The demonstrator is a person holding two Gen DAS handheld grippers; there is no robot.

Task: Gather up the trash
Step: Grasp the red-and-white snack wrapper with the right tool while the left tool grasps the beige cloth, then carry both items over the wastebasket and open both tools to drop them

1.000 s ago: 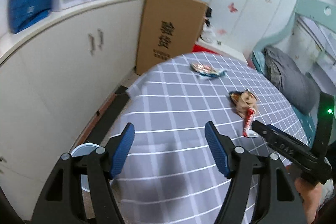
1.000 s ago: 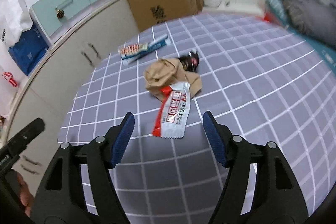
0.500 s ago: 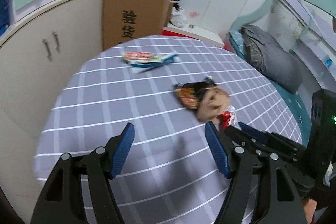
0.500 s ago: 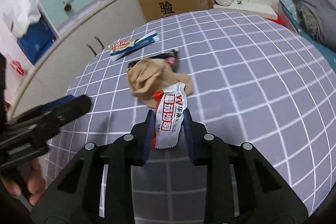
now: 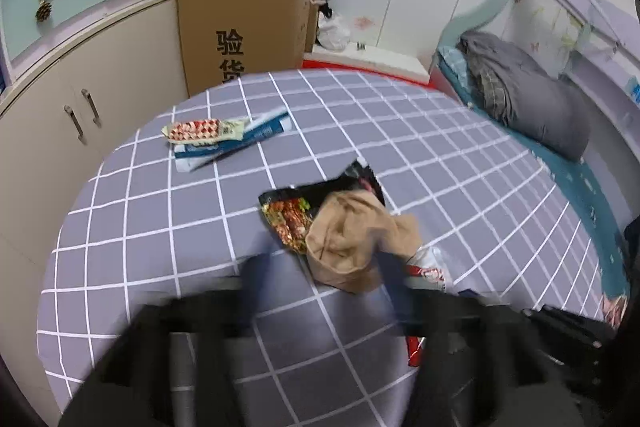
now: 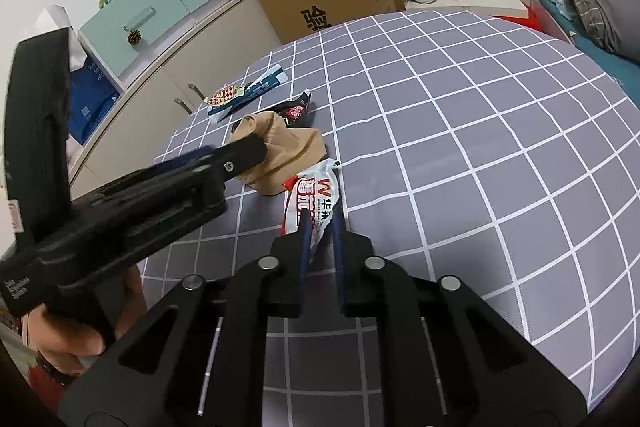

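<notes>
While the right gripper (image 6: 320, 227) is angled down toward the table (image 6: 480, 147), its jaws are pressed together on the near end of a white-and-red wrapper (image 6: 316, 195), which lies flat on the grey checked cloth. The left gripper (image 6: 244, 151) is held low by a hand (image 6: 80, 327) and reaches in from the left of that wrapper; its jaws are closing at the near edge of a crumpled tan paper bag (image 5: 352, 239), though in its own view the fingers are smeared by motion, so it cannot be told for certain whether the bag is yet touched. The tan bag is seen just beyond the wrapper, overlapping its far end. A dark snack packet (image 5: 292, 215) is partly covered by the bag on the far side. Farther beyond the bag, well apart, a checkered red-and-white wrapper (image 5: 196, 131) rests on a blue-and-white packet (image 5: 240, 143). A cardboard box (image 5: 244, 31) stands behind the table.
</notes>
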